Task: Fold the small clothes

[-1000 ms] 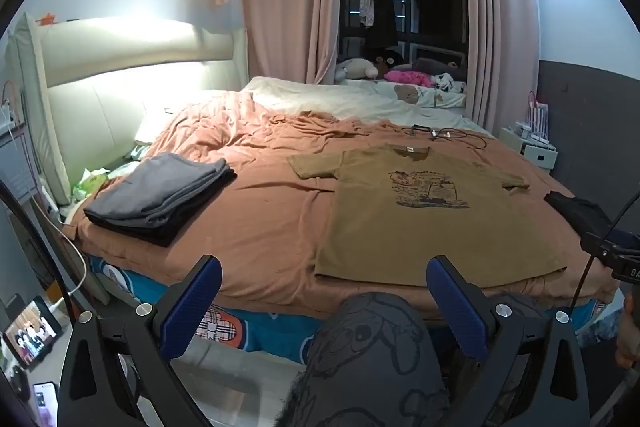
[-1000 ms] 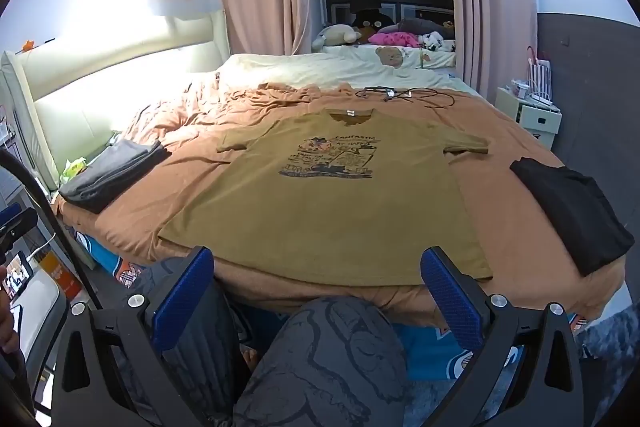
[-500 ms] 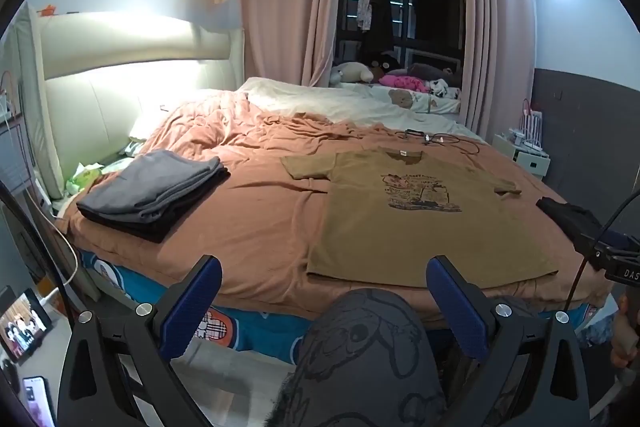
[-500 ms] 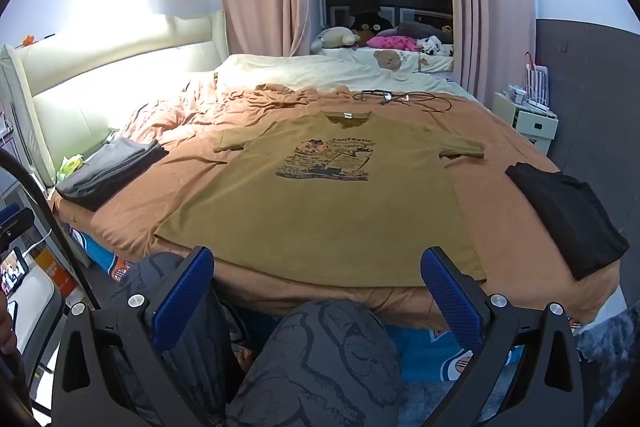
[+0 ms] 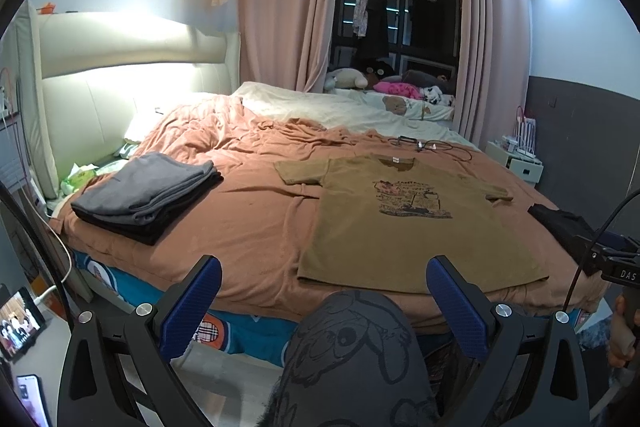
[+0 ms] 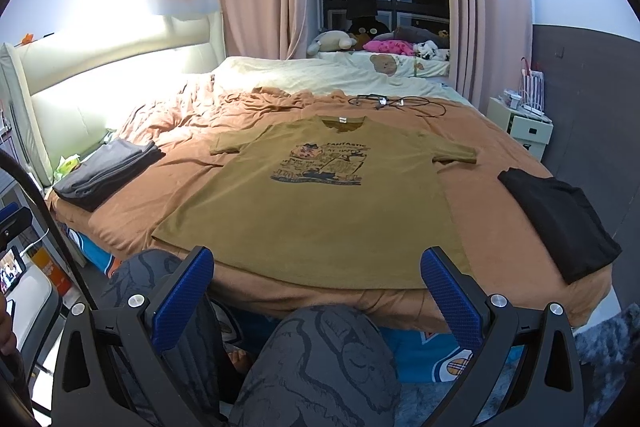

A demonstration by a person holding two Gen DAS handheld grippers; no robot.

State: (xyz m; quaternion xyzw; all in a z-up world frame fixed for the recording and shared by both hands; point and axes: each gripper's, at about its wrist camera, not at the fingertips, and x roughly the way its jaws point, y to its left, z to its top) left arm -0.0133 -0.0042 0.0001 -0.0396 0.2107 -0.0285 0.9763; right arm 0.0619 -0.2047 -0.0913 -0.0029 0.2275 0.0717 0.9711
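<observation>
an olive t-shirt point(image 6: 320, 211) is seen spread flat, print side up, on the orange bedspread point(image 6: 500, 223), its hem near the bed's front edge and its collar pointing away. no fold has been made in it yet: both sleeves are laid out to the sides. a folded stack of grey and dark clothes point(image 5: 144, 195) is seen to the left of the shirt, well apart from it, and is judged to be finished work. a black garment point(image 6: 560, 219) is laid to the right, roughly folded; whether it is waiting or done cannot be told.

the left gripper point(image 5: 324, 303) and the right gripper point(image 6: 316, 291) are both held back from the bed, above the person's knees, with jaws spread wide and nothing between them. the shirt is touched by neither. the whole folding of the shirt is judged to be left: sleeves in, then the body doubled over
</observation>
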